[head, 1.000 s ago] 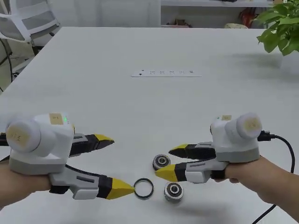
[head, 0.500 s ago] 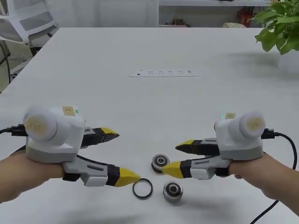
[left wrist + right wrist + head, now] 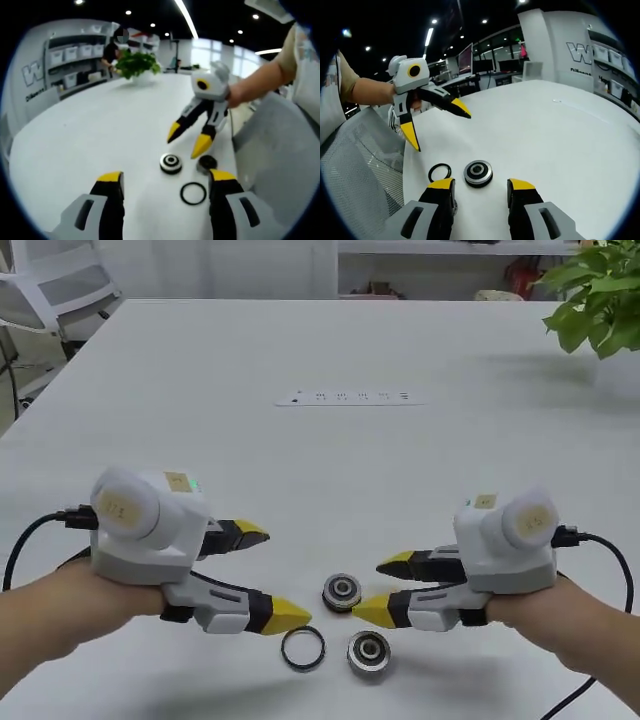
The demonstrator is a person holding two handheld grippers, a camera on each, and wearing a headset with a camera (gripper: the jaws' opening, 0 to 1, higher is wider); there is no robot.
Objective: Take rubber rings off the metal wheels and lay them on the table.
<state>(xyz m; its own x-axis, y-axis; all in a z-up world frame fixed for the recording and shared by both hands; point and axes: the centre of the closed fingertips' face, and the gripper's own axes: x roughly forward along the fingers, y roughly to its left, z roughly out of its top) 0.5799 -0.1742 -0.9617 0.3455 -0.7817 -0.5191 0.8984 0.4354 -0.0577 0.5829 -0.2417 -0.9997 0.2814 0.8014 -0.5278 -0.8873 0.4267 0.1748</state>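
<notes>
Two small metal wheels lie near the table's front edge: one (image 3: 342, 591) farther back, one (image 3: 369, 651) nearer. A loose black rubber ring (image 3: 302, 648) lies flat to the left of the nearer wheel. My left gripper (image 3: 272, 575) is open, its lower tip just above and left of the ring. My right gripper (image 3: 375, 587) is open, with its tips beside the farther wheel. The left gripper view has a wheel (image 3: 171, 163) ahead of its open gripper (image 3: 166, 177), the ring (image 3: 193, 193) by its right fingertip, and the right gripper (image 3: 187, 141) opposite. In the right gripper view a wheel (image 3: 478, 172) sits just beyond the open gripper (image 3: 481, 185), with the ring (image 3: 439, 172) to its left.
A flat white socket strip (image 3: 345, 397) lies at mid-table. A green plant (image 3: 595, 295) stands at the far right corner and an office chair (image 3: 50, 285) at the far left. Black cables (image 3: 605, 545) trail from both grippers.
My left gripper has moved right and a little away from me, closer to the ring and wheels. The right gripper, ring and wheels have barely shifted.
</notes>
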